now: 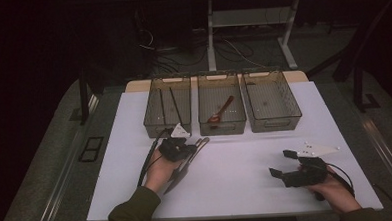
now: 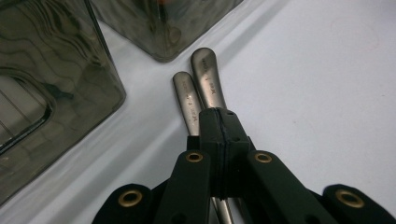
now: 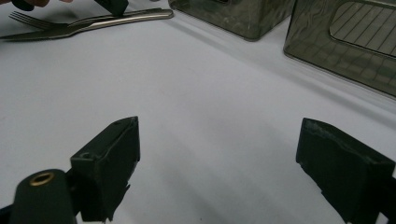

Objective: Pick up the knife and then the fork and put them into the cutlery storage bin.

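Two steel cutlery pieces lie side by side on the white table [image 1: 247, 188]: a fork [image 3: 28, 21] and a knife [image 3: 116, 18], with both handles [image 2: 205, 74] pointing at the bins. My left gripper [image 2: 218, 114] is low over those handles, its jaws pressed together with no gap. The handles run underneath it, and I cannot make out anything pinched. In the high view the left gripper [image 1: 188, 150] sits on the cutlery [image 1: 184, 170] just in front of the left bin. My right gripper [image 1: 282, 163] rests at the right with its jaws wide apart and nothing between its fingers [image 3: 109, 163].
Three clear smoky bins stand in a row at the back. The left bin [image 1: 147, 125] holds two dark sticks [image 1: 174, 104], the middle bin [image 1: 222, 129] a red-brown spoon [image 1: 223, 109], and the right bin [image 1: 274, 124] looks bare. Table legs and cables lie beyond.
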`<state>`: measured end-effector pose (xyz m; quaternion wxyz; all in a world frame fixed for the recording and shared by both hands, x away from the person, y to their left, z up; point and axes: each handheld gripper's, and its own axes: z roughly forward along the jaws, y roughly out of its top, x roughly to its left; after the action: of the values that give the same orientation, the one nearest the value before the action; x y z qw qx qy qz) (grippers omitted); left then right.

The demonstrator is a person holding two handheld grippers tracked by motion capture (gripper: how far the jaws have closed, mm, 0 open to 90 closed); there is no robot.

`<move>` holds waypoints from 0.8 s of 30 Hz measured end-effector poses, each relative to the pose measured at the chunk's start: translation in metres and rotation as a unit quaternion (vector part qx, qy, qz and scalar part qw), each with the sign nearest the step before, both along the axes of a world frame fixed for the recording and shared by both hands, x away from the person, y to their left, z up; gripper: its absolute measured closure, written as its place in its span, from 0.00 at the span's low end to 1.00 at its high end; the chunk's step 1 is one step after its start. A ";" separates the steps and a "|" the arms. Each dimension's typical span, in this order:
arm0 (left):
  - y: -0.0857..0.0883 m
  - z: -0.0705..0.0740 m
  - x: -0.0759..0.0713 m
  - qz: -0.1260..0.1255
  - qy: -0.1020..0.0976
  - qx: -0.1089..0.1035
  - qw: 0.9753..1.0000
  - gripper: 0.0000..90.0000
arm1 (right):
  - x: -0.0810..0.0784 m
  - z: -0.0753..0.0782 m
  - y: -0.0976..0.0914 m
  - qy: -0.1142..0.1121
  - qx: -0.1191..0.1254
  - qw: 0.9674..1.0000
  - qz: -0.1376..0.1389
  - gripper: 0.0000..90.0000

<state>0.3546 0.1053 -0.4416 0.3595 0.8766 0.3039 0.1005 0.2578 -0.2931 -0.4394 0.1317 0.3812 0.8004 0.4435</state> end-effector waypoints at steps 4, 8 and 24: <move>-0.002 0.000 0.000 0.000 -0.004 0.003 1.000 0.99 | 0.000 0.000 0.000 0.000 0.000 1.000 -0.001 0.14; -0.003 0.000 0.001 -0.001 -0.003 0.006 1.000 0.99 | 0.000 0.000 0.000 -0.001 -0.001 1.000 0.000 0.14; -0.013 0.000 0.001 -0.018 0.004 0.010 1.000 0.99 | 0.000 0.000 0.000 0.000 -0.001 1.000 0.000 0.14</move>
<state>0.3555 0.0928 -0.4413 0.3511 0.8858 0.2886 0.0937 0.2579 -0.2930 -0.4393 0.1322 0.3812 0.8007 0.4428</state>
